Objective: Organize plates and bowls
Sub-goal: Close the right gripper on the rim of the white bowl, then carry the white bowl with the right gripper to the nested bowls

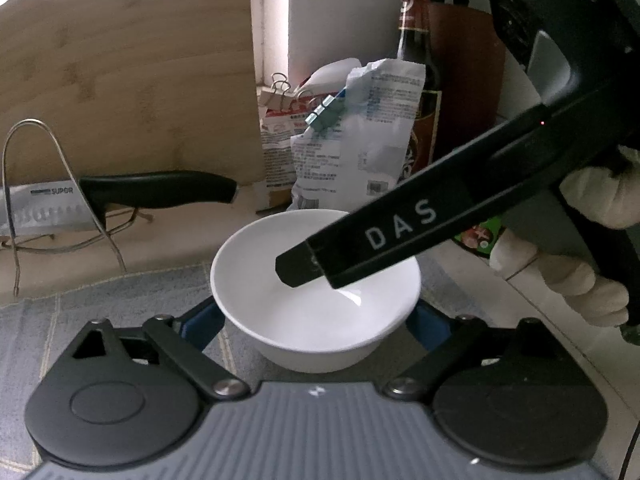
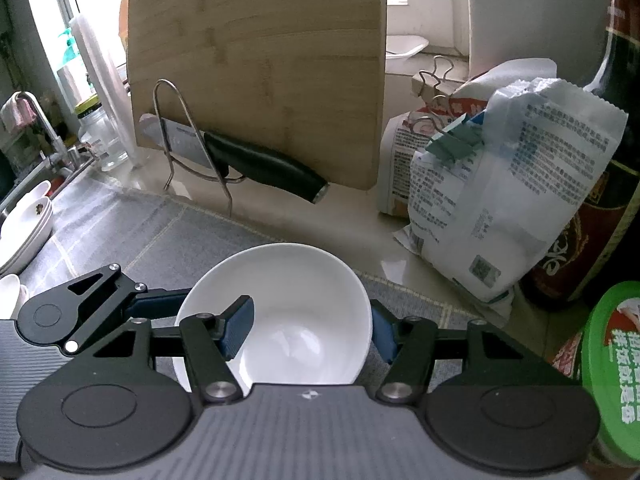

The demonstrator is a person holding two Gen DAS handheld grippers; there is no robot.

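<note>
Left gripper (image 1: pixel 314 316) stands fairly wide, with one blue finger on each side of the white bowl (image 1: pixel 312 350). Both fingers pass behind the bowl's rim, so I cannot tell whether the pads press on its wall or only flank it. The right gripper (image 2: pixel 310 324), held in a gloved hand (image 1: pixel 592 288), comes in from the far right. Its jaws are wide apart. One pad hangs inside the bowl toward its left side and the other sits just outside the right rim, so nothing is pinched between them.

The bowl stands upright and empty near the far edge of a grey mat (image 2: pixel 200 232) on the counter. Beyond it a knife (image 2: pixel 264 168) lies in a wire rack (image 2: pixel 176 132) against a standing cutting board (image 2: pixel 256 72). To the right of the board are clipped paper bags (image 2: pixel 508 200), a dark bottle (image 2: pixel 608 184) and a green-lidded jar (image 2: pixel 612 368).

Far to the left, by the sink, lies a stack of white plates (image 2: pixel 24 228), the top one with a scrap of food on it.

As I judge it, the sorting is only partly done. The plates are gathered in one pile, while this bowl stands alone on the mat, not yet lifted or put with other crockery. Gripping it and moving it to its place are still to do.
</note>
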